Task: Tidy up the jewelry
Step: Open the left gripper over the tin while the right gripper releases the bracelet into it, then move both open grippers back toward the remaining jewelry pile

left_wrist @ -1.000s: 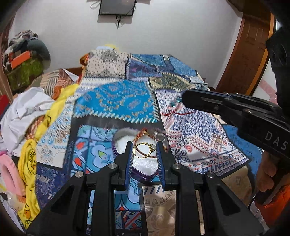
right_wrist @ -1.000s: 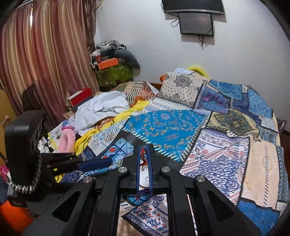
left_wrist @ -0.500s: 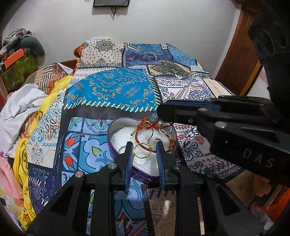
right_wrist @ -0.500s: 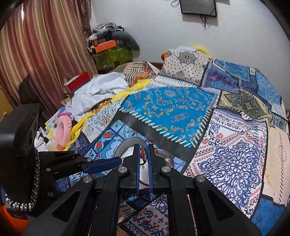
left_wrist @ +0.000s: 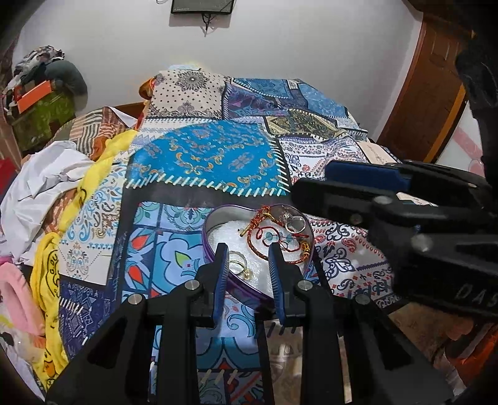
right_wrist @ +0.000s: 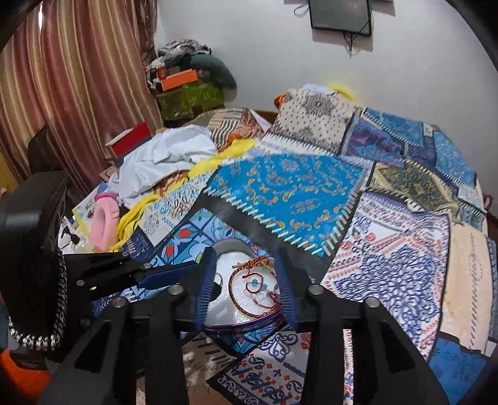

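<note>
Two black handheld grippers hover low over a bed covered by a patchwork bedspread (left_wrist: 205,162) of blue, white and cream printed squares. On the spread sits a heart-shaped purple tin (left_wrist: 218,268) with a white padded lining. Inside it lie a red braided cord bracelet (left_wrist: 258,246), a gold ring (left_wrist: 238,264) and a silver ring (left_wrist: 294,222) (other small pieces are too tangled to tell apart). The left gripper (left_wrist: 247,264) has its blue-padded jaws spread apart over the tin's near edge, holding nothing. The right gripper (right_wrist: 244,280) is also spread wide, empty, its fingers straddling the tin with the bracelet between them. Along the bed's left side lie a crumpled white cloth (right_wrist: 165,159), a yellow cloth (left_wrist: 49,274) and a pink fuzzy item (right_wrist: 104,222). Striped reddish curtains (right_wrist: 77,87) hang at left, a dark screen (right_wrist: 340,14) is mounted on the white wall, and a brown wooden door (left_wrist: 426,93) stands at right
</note>
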`<state>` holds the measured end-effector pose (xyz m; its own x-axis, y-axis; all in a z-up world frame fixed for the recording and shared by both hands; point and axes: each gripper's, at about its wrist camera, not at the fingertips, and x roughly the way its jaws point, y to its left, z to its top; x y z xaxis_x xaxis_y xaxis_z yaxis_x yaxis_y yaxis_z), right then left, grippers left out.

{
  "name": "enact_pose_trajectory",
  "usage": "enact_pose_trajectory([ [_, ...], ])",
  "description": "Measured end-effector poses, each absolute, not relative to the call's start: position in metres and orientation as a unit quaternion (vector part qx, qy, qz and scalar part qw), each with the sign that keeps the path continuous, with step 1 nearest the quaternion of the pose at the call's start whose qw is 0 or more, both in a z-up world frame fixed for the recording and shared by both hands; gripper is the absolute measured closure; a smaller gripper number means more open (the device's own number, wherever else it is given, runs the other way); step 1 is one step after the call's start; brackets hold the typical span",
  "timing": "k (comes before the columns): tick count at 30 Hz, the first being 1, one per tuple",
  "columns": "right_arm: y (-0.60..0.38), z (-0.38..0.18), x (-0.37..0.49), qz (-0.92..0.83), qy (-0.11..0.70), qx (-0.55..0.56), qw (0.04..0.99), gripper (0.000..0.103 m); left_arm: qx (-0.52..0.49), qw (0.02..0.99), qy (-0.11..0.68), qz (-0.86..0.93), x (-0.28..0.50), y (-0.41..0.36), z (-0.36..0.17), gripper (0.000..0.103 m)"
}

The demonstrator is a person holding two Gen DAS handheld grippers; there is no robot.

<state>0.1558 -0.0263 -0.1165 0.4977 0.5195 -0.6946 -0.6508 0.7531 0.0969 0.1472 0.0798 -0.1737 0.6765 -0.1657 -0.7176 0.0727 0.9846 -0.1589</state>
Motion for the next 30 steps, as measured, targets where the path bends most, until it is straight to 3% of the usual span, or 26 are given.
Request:
enact_pose_trajectory([
  [14, -0.067, -0.077, 0.134, 0.303, 0.319, -0.084, 0.894, 0.066, -0.047, 0.933, 0.355, -0.047, 0.125, 0.072, -0.129, 0.068],
  [23, -0.105, -0.069, 0.124, 0.274, 0.309, -0.068, 0.908, 0.062, -0.032, 0.938, 0.339, -0.057, 0.116, 0.045, -0.11, 0.055],
  [30, -0.145, -0.074, 0.121, 0.243, 0.313, -0.054, 0.917, 0.056, -0.023, 0.934, 0.35, -0.075, 0.123, 0.016, -0.111, 0.054],
])
